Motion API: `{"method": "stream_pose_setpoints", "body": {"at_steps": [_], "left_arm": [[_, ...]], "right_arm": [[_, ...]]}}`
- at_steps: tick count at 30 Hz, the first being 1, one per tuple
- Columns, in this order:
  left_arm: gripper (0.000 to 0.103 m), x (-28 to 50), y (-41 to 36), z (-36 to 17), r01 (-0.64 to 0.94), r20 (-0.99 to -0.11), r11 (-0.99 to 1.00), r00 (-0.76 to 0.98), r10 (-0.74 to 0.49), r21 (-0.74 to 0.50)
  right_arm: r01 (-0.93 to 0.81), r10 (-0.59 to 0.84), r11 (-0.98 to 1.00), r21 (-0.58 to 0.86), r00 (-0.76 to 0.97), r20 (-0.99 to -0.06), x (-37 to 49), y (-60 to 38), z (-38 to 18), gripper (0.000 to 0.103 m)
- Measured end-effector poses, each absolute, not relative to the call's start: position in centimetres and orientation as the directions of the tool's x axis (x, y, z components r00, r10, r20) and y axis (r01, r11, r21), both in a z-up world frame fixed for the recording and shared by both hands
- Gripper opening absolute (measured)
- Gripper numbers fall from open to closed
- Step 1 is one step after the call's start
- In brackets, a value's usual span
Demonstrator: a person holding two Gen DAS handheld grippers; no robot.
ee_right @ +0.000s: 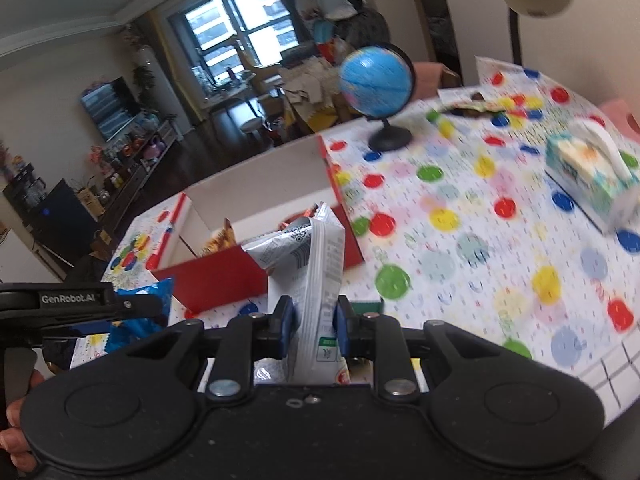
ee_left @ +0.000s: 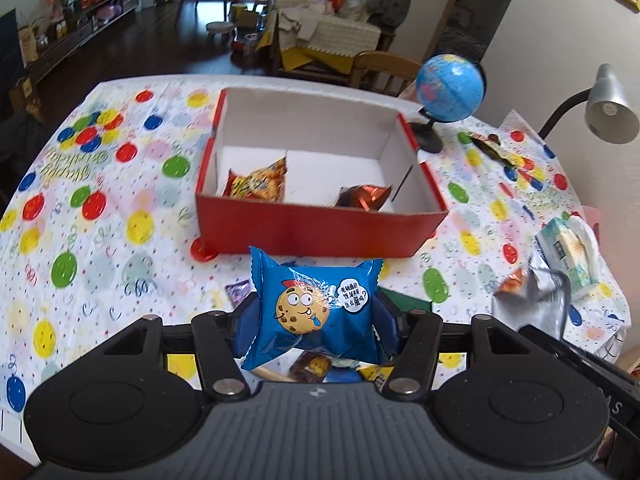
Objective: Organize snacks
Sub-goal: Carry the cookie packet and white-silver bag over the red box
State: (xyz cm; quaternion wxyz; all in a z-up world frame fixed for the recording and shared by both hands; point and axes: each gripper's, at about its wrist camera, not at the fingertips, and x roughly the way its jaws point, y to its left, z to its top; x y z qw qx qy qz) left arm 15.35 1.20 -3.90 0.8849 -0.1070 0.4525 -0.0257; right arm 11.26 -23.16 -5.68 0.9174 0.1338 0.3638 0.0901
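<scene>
So my left gripper is clamped on a blue cookie packet, pads pressing both sides, and it hangs above the tabletop just in front of the red box. My right gripper is squeezed narrow on a silver snack bag, which stands up between the blue pads; that one sits off to the right of the box's near corner. Inside the box there's already an orange-yellow packet in the left compartment and a dark reddish-brown wrapper in the right one. A few more snacks lie on the balloon-print cloth under my left gripper. Globe and tissue box sit further out to the right.
</scene>
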Motion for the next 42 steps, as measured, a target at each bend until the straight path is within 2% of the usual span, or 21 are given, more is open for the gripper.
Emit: {"method": "stream_pose_setpoints", "body": {"at_steps": [11, 23, 33, 42], "left_arm": [[0.059, 19.3, 1.2, -2.3, -0.028, -0.775, 0.983, 0.620, -0.127, -0.183], [0.059, 26.7, 3.3, -2.3, -0.038, -0.785, 0.989, 0.613, -0.089, -0.142], [0.059, 33.4, 4.6, -4.4, -0.037, -0.807, 0.995, 0.588, -0.054, -0.093], [0.059, 37.9, 4.6, -7.4, -0.003, -0.836, 0.999, 0.548, -0.034, -0.043]], "right_arm": [[-0.151, 0.287, 0.952, 0.266, 0.738, -0.610, 15.8, -20.7, -2.7, 0.020], [-0.157, 0.268, 0.961, 0.226, 0.725, -0.635, 23.0, -17.7, -2.9, 0.020], [-0.161, 0.231, 0.973, 0.165, 0.703, -0.673, 29.6, -15.1, -4.4, 0.020], [-0.180, 0.205, 0.977, 0.117, 0.617, -0.760, 34.1, -13.0, -8.0, 0.020]]}}
